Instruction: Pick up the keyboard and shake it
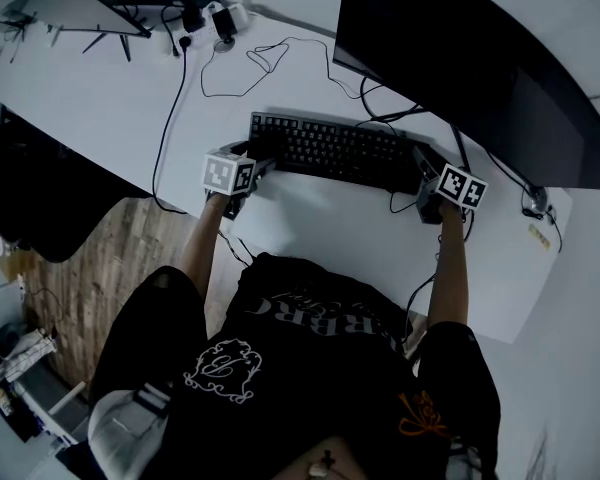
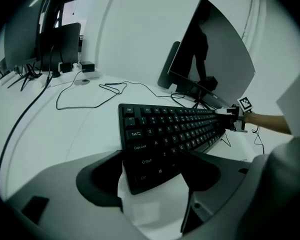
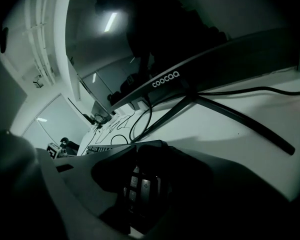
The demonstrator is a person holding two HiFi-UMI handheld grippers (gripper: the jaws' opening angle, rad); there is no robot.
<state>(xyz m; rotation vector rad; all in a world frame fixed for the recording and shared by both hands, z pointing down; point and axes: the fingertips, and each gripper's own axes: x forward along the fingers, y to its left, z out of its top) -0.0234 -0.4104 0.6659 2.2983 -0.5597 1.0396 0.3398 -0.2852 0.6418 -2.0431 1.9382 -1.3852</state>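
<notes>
A black keyboard (image 1: 330, 150) lies lengthwise on the white desk (image 1: 100, 108) in front of me. My left gripper (image 1: 258, 163) is at its near-left corner. In the left gripper view the corner with the Ctrl key (image 2: 142, 176) sits between the jaws, and both of them touch the keyboard (image 2: 175, 129). My right gripper (image 1: 420, 168) is at the right end, also visible far off as the right gripper (image 2: 235, 119). In the right gripper view its jaws close tightly round the keyboard's end (image 3: 135, 184). I cannot tell whether the keyboard is off the desk.
A large dark monitor (image 1: 460, 58) stands right behind the keyboard, its stand legs (image 3: 230, 114) spread on the desk. Thin cables (image 1: 230, 68) loop toward a power strip (image 1: 215, 18) at the back. A second screen (image 1: 80, 8) is far left. The desk's left edge drops to a wooden floor (image 1: 110, 268).
</notes>
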